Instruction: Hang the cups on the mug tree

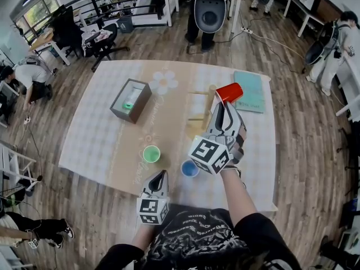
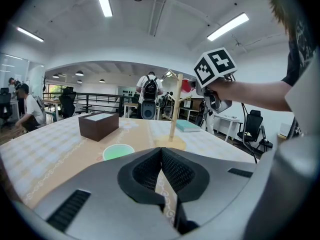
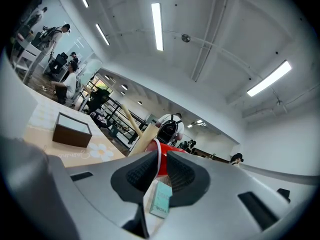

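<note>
A red cup [image 1: 229, 92] hangs in the air at the top of the wooden mug tree [image 1: 197, 115], beside one of its pegs. My right gripper [image 1: 220, 106] has the cup's rim [image 3: 161, 154] between its jaws. They stand slightly apart: the rim lies against one pad, with a small gap to the other. The tree's pole [image 3: 143, 136] rises just behind the cup. A green cup [image 1: 151, 153] and a blue cup [image 1: 189, 168] stand upright on the table. My left gripper [image 1: 161, 176] is shut and empty, low at the near edge, facing the tree [image 2: 175, 109].
A brown open-topped box [image 1: 130, 100] sits at the table's left. A teal book [image 1: 250, 91] lies at the far right. The table's near edge [image 1: 169, 204] is just in front of the person. Chairs, desks and other people stand around on the wooden floor.
</note>
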